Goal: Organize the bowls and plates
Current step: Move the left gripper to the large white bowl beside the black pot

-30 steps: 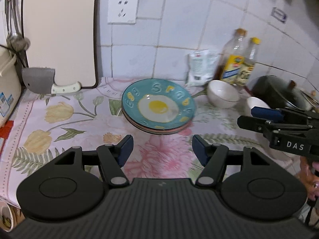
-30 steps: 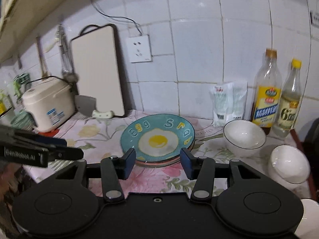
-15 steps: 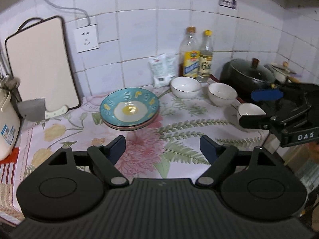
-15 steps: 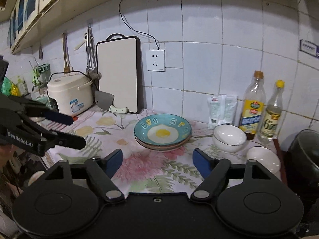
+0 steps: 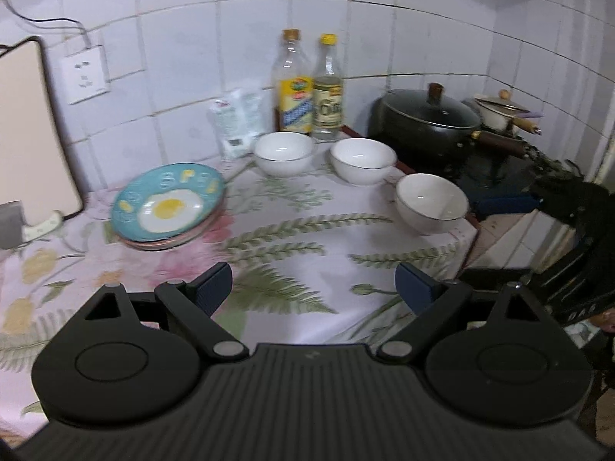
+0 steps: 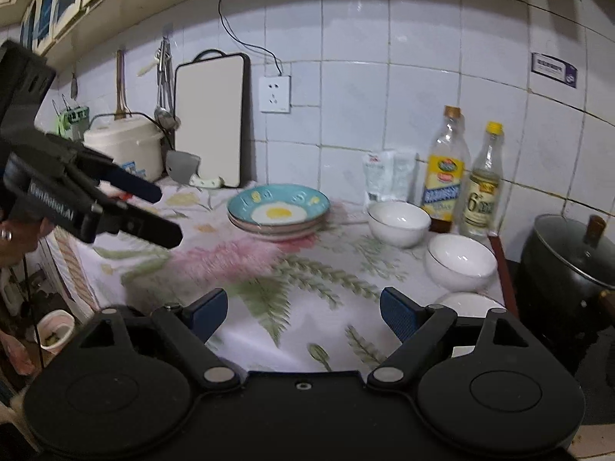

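Both grippers held above the near edge of the floral tablecloth (image 5: 292,230), nothing between the fingers. Left gripper (image 5: 313,288): jaws spread wide, blue pads apart over the fern print. Right gripper (image 6: 303,309): jaws likewise wide, empty. Stack of plates (image 5: 169,207) toward the back of the counter, near the wall; top plate teal with a fried-egg print, pink rims showing beneath. Three white bowls, each separate, upright, unstacked: back bowl (image 5: 284,152) just in front of the two bottles (image 5: 307,88), middle bowl (image 5: 363,159) to its right near the black pot (image 5: 426,125), front bowl (image 5: 432,201) at the right edge of the cloth. Front bowl only partly visible in the right wrist view, behind the right finger. White packet (image 5: 236,123) leaning on the tiles between plates and bottles. Cutting board (image 6: 209,119) upright against the wall, cleaver (image 6: 188,169) at its foot, rice cooker (image 6: 123,146) further left. Some motion blur across the cloth.
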Tool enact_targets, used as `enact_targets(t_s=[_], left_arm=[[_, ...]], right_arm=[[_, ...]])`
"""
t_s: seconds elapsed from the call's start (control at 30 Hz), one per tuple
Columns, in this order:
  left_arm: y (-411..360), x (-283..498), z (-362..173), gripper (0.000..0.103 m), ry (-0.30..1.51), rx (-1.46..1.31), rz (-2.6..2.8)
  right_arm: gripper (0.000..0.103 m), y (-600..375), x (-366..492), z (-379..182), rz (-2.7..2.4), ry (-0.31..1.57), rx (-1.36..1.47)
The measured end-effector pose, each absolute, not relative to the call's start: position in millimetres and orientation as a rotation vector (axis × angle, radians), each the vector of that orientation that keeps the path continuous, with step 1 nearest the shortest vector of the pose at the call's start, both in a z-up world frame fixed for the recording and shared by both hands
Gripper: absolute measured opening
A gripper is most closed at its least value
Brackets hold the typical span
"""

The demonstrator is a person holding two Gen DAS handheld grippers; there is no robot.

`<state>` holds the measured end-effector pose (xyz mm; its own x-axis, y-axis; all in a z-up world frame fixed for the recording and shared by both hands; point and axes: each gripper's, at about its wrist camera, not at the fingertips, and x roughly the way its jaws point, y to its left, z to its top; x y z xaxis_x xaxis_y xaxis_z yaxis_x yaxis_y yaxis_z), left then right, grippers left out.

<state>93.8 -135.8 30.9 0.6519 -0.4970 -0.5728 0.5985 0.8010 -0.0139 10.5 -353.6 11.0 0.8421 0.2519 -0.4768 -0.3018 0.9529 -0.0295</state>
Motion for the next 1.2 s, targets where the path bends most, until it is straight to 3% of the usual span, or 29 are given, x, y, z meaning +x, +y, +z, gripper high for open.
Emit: enact_targets(t_s=[0.77,0.9,0.97,1.2], left_arm=[[-279.6,191.0,-55.7,0.088,0.608,0.014,-0.787],[-305.2,209.7,-65.6,0.069,0.654,0.035,-0.797],[-315.6,217.5,-72.5,0.068,0.681,0.034,-0.808],[-333.2,228.9,-87.5,0.049,0.701,0.015,-0.835]], right_arm=[[0.091,-470.8,68.6,-105.2,0.02,0.588,0.063],[0.094,-484.6,78.1,-114.9,-0.001,0.559,0.094],[0.094,-487.6,84.5,-118.5,-0.017,0.545,0.085],[0.096,-482.7,102.5,-125.9,0.011,0.47,-0.005]])
